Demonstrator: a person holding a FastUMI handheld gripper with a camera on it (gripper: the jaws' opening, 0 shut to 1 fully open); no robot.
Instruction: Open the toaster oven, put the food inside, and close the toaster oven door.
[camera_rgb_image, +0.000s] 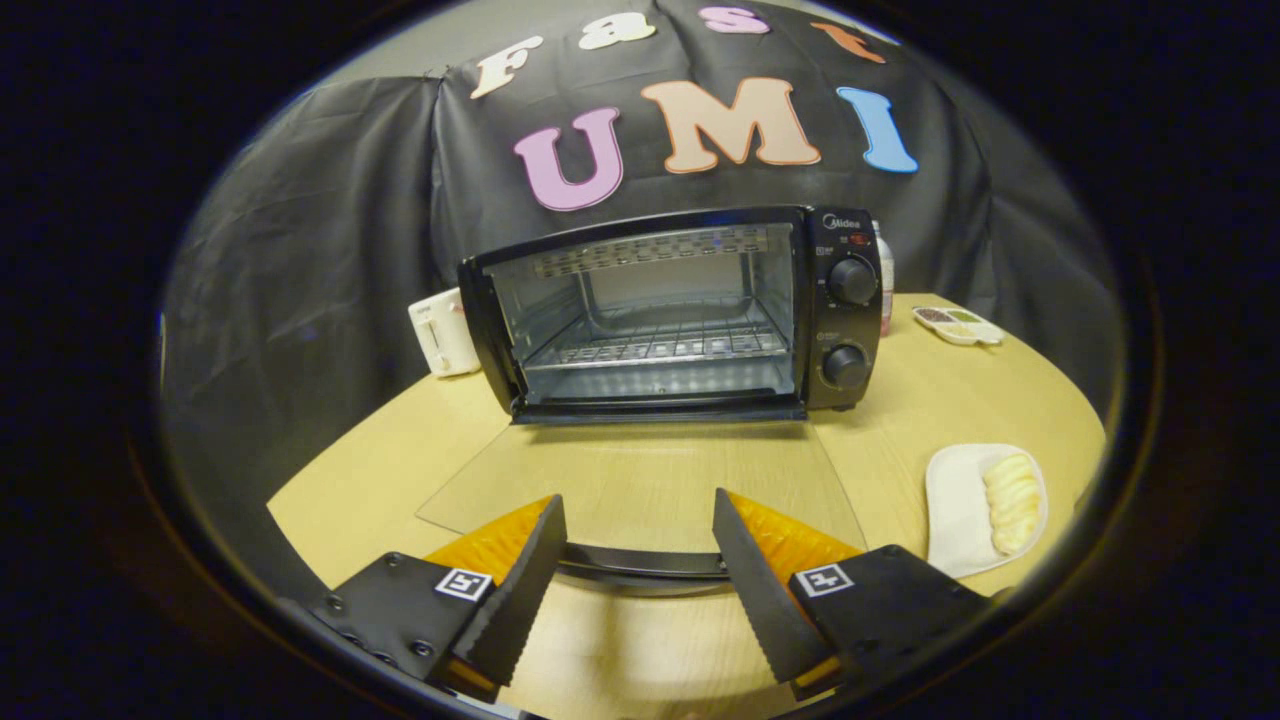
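The toaster oven sits on the far half of a round wooden table, its front facing the camera and its glass door swung fully down so that it lies flat over the table, reaching toward the hand-held gripper. The door's dark handle runs crosswise at the near edge of the glass, right between the two fingers, which stand wide apart with the handle in the gap; whether either finger touches the handle cannot be told, and nothing is clamped. Inside the oven a wire rack spans the cavity, with nothing on it. Two round knobs sit one above the other on the panel at the oven's right side. The food, a pale ridged piece that looks like sliced banana or bread, lies on a white plate on the table, to the right of the open door and just beyond the right finger. Farther back on the right, near the oven's corner, is a small white tray with divided sections. A white appliance stands just beside the oven's left side.
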